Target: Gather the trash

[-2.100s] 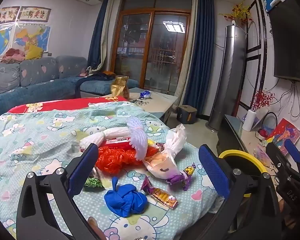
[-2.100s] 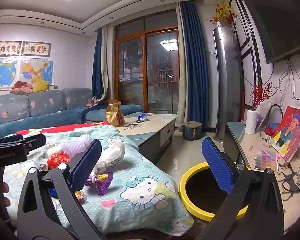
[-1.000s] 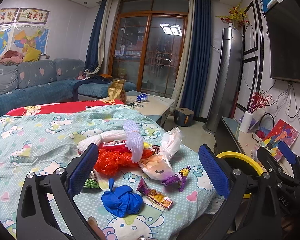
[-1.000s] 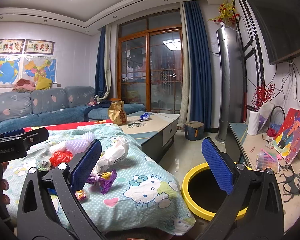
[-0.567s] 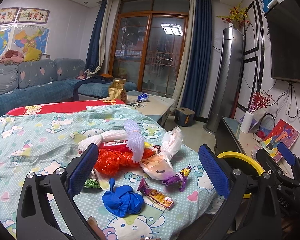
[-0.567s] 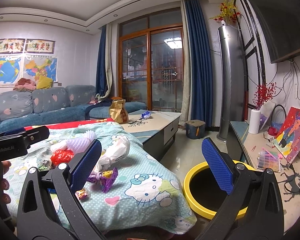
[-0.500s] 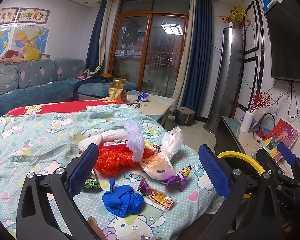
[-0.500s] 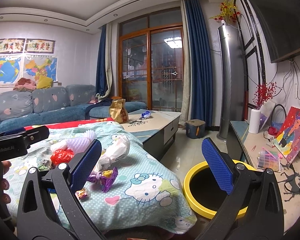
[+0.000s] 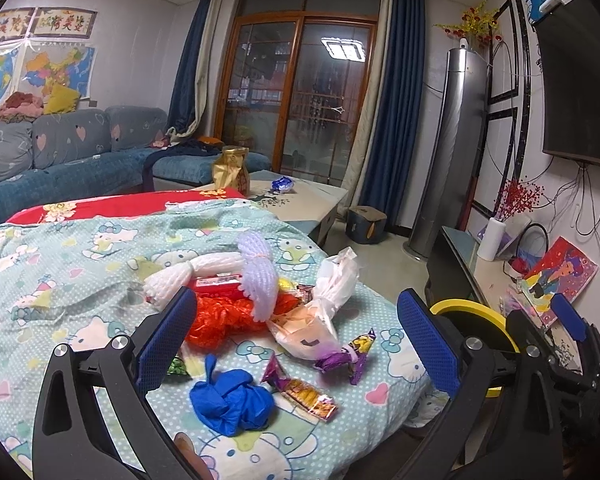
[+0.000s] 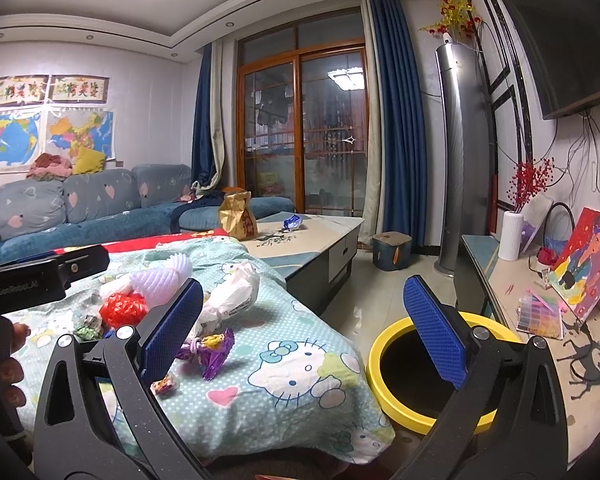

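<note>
Trash lies in a heap on the cartoon-cat cloth (image 9: 60, 280): a crumpled blue glove (image 9: 232, 400), an orange-yellow snack wrapper (image 9: 304, 392), a purple wrapper (image 9: 352, 356), a knotted white plastic bag (image 9: 324, 312), red netting (image 9: 228, 316) and white foam nets (image 9: 256, 268). My left gripper (image 9: 296, 344) hovers open above the near edge of the heap, empty. My right gripper (image 10: 304, 328) is open and empty, off the cloth's right end, above the yellow-rimmed bin (image 10: 384, 364). The bin (image 9: 472, 312) also shows at the right in the left wrist view.
A coffee table (image 10: 320, 240) with a gold bag (image 10: 238, 216) stands beyond the cloth. A blue sofa (image 9: 60, 168) lines the left wall. A low TV bench (image 10: 512, 280) with a vase and a painting runs along the right. A hand (image 10: 12, 360) holds the left gripper.
Both views have shifted only slightly over the last two seconds; the trash heap and the bin have not moved, and both grippers stay open.
</note>
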Motion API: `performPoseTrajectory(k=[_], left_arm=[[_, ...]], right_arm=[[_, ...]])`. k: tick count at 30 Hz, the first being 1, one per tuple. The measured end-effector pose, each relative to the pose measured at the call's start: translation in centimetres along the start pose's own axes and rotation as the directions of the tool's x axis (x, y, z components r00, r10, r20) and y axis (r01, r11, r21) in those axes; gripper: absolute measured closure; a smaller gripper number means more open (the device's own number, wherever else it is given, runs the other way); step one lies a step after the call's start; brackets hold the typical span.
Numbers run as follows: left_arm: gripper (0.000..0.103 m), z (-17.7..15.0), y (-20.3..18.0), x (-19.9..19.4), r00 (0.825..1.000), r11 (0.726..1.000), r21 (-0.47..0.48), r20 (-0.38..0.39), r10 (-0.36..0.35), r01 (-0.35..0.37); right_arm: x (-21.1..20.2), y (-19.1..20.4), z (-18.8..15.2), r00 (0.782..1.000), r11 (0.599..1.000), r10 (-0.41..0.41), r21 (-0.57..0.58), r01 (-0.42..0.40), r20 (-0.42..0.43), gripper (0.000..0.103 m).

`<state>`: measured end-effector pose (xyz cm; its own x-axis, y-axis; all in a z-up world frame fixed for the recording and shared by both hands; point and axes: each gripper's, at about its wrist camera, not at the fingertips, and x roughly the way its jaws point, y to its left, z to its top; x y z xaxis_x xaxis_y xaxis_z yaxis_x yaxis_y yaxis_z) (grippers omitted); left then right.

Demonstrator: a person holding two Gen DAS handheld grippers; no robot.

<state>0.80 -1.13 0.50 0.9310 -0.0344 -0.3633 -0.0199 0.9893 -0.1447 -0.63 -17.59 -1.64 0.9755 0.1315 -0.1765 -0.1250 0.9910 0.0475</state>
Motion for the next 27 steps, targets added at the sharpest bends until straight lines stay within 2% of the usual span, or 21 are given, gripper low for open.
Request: performPoseTrajectory(k=[10, 17, 22, 27], left_arm=[[0.006, 0.8, 0.4, 1.9, 1.0, 1.0, -0.028, -0.014, 0.004, -0.005], [0.006, 2.3, 2.2, 3.5, 0.999, 0.998, -0.055, -0.003, 0.032, -0.032], [0.006, 3.5, 4.0, 4.7, 0.997, 0.994, -0.069, 0.005, 0.08, -0.08], [0.006, 4.5, 6.8, 5.5, 0.995, 0.989, -0.112, 0.017, 0.096, -0.093]], right_arm=[[0.9, -0.5, 0.4, 0.999, 1.0, -0.002, 0.006, 0.003, -0.035, 0.01], [2.8, 0.1, 0.9, 0.993, 0.998, 0.055, 0.0, -0.055, -0.1, 0.011], [4.7, 1.4, 0.8, 0.978, 0.992, 0.122, 0.004, -0.123, -0.168, 0.011], [7.2, 2.8, 0.3, 0.948, 0.983, 0.185, 0.046, -0.179, -0.26, 0.011]])
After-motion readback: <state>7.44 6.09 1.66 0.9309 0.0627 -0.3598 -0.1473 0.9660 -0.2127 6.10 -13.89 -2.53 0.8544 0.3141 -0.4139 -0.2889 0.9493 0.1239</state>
